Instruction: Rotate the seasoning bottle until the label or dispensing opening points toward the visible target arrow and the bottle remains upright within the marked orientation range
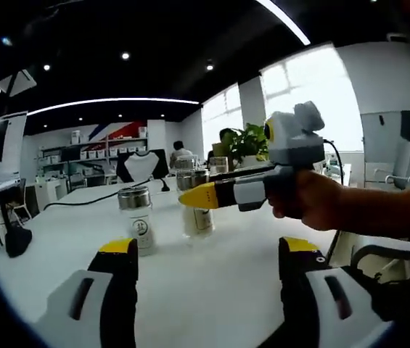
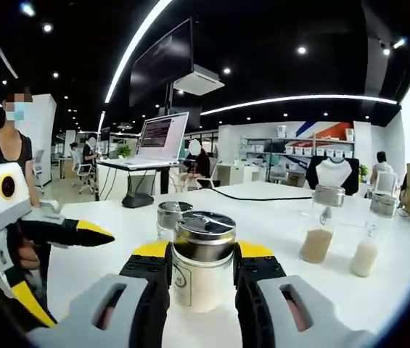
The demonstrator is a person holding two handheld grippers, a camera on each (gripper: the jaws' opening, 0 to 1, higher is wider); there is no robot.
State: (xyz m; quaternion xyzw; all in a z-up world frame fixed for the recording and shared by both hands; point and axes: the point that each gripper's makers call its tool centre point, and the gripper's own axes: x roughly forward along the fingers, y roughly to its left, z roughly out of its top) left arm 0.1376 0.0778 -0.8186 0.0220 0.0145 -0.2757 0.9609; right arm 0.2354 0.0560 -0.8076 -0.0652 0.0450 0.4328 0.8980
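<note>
Right claw point(image 2: 201, 264): jaws closed around seasoning bottle point(image 2: 203, 270), which stands upright on white desk point(image 2: 277, 217), long axis vertical, straight ahead between the tips. Left claw point(image 1: 208, 257): wide, empty, bottles ahead. No target arrow discernible.

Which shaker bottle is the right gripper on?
The nearest steel-lidded bottle, between the right gripper jaws; the other shaker bottles stand free behind and off to the side.
</note>
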